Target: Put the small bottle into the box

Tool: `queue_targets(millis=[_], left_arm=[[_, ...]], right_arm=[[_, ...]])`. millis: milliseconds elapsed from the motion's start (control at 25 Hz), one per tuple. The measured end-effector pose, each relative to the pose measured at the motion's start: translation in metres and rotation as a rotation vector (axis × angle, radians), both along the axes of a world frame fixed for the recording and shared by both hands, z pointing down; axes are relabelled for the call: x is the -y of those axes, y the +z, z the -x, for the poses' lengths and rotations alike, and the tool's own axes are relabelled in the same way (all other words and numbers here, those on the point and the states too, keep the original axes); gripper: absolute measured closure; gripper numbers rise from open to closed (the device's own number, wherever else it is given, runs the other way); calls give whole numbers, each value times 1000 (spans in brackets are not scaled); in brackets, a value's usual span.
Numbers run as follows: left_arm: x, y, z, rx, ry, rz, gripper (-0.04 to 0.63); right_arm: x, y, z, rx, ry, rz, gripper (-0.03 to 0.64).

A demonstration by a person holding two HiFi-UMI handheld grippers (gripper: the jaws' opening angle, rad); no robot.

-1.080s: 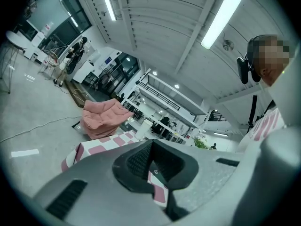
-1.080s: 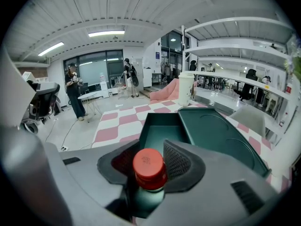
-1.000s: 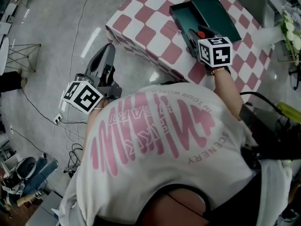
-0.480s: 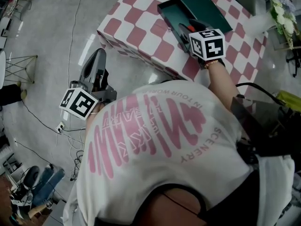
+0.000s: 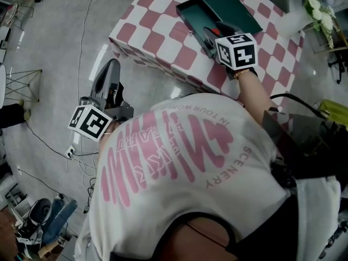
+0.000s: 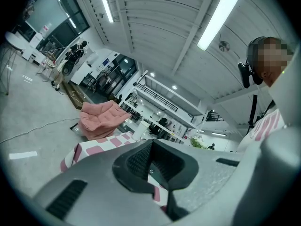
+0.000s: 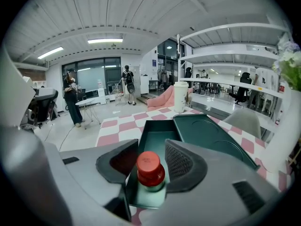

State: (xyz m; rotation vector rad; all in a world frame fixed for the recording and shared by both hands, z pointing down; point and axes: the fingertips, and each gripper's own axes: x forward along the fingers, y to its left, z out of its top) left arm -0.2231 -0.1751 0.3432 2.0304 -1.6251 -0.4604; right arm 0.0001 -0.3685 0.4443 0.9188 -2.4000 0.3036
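Opening right hand-held gripper (image 7: 151, 146) around bottle (image 7: 150, 171)

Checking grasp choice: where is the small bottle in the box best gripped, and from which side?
Probably the red cap, from above: the bottle stands upright at the near end of the box, its round cap clear on top, while the box walls crowd its body.

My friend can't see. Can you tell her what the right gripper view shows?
A small bottle with a red cap stands in the near end of an open dark green box, between the jaws of the right gripper, which have just been opening and stand open around it. The box lies on a pink-and-white checked table.
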Motion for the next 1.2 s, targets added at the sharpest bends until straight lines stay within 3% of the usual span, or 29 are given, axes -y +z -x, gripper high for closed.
queue_targets(millis=[760, 1200], left_arm=[[-18, -12, -9, -8, 56, -28, 588], [-47, -18, -19, -6, 117, -48, 588]], right_arm=[[-17, -67, -12, 148, 83, -103, 459], [-58, -100, -30, 236, 161, -165, 578]])
